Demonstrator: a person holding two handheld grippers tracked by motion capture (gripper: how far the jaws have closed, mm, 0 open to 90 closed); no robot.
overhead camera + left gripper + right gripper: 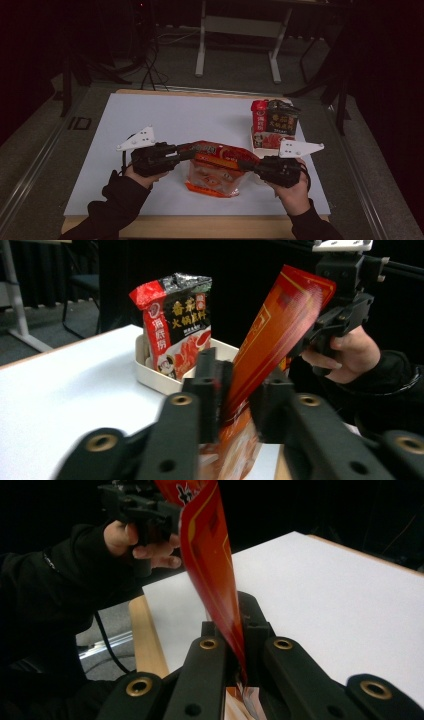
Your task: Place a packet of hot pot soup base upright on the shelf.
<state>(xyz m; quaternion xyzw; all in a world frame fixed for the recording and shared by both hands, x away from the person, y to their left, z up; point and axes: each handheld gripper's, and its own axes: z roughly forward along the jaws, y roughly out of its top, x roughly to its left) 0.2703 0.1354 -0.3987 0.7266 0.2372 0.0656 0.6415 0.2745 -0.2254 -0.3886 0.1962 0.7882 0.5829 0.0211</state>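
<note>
Right gripper (248, 166) clamped tight on one end of the orange-red food packet (216, 170), jaws pressed flat on the thin film, as seen up close in the right gripper view (234, 645). Left gripper (186, 151) at the packet's other top corner, jaws set narrow with the film between them (239, 405); from the left gripper view, cannot tell whether the pads press on it.

Packet hanging between the two grippers above the near middle of the white table (165, 117), long axis running across from left hand to right, top edge stretched between the jaws, body sagging toward the near edge.

Beyond the right gripper, near the table's far right part, a white tray (260, 142) holding two upright packets (275, 120), close to the held packet's right end. Wide bare tabletop to the left and behind; little room between packet and near edge.
</note>
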